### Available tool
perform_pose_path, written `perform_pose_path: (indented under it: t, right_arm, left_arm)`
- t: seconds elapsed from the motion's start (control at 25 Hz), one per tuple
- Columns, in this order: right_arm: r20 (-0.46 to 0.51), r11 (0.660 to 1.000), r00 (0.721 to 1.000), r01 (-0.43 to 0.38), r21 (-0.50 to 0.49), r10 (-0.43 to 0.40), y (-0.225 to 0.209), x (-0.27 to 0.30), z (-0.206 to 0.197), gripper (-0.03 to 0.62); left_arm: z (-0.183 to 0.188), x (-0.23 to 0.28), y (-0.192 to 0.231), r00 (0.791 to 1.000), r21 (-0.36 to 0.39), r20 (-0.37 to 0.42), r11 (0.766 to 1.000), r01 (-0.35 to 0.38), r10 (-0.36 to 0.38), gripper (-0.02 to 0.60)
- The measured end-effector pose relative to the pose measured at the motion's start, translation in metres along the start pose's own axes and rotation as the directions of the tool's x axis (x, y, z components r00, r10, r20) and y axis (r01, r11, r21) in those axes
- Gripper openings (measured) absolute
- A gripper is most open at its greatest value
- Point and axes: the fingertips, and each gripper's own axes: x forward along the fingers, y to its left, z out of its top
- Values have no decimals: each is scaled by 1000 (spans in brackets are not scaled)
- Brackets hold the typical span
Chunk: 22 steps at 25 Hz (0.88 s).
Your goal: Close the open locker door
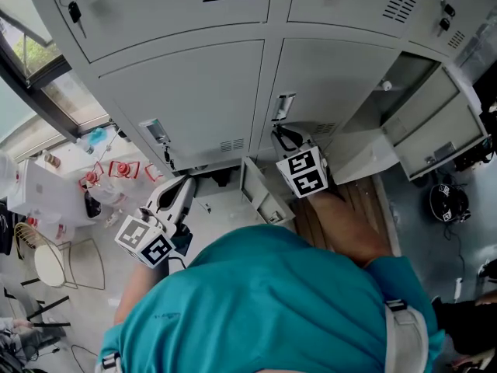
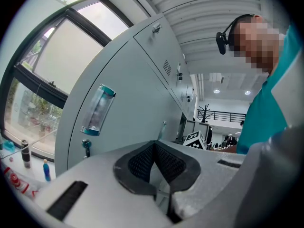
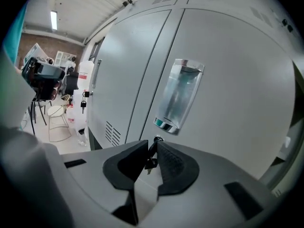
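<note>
In the right gripper view my right gripper (image 3: 153, 144) stands against a grey locker door (image 3: 223, 80), just under its clear handle (image 3: 179, 95). Its pads are closed on the small key (image 3: 151, 161) that sits in the lock (image 3: 158, 137). The head view shows that gripper (image 1: 281, 134) at the closed middle door (image 1: 334, 76), below the handle (image 1: 283, 106). My left gripper (image 1: 185, 183) hangs lower left, near the neighbouring door (image 1: 186, 99). Seen in its own view, the left gripper (image 2: 154, 144) is shut and holds nothing. At the right another locker door (image 1: 439, 123) stands open.
A grey panel (image 1: 260, 194) juts out from the bottom row between my two grippers. Bottles and red items (image 1: 116, 169) lie on the floor at the left, beside a white stool (image 1: 50, 264). A window (image 2: 42, 70) runs along the left wall.
</note>
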Motion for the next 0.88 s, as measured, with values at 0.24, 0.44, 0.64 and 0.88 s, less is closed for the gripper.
perform_pose_path:
  t: [0.24,0.44,0.64,0.88]
  right_arm:
    - [46,996,999,-24,88,20,-2,-2,0,102]
    - [152,976,983,-131,173,105,2,-21,12,156]
    - [377,921,912,-277,275,162,-8,-68,45,154]
    - [554,865,825,-358,352,116,-36,-116,74,1]
  left_arm:
    - [2,-6,-1,1000,-1,6,1000,-4,4,5]
    - [6,-9,-1,1000,10,16,1000,-9,9,3]
    - [16,-11,3,999,14,44,1000,-26,25,3]
    - [37,-10,10,992,1,107,997,-73,73,5]
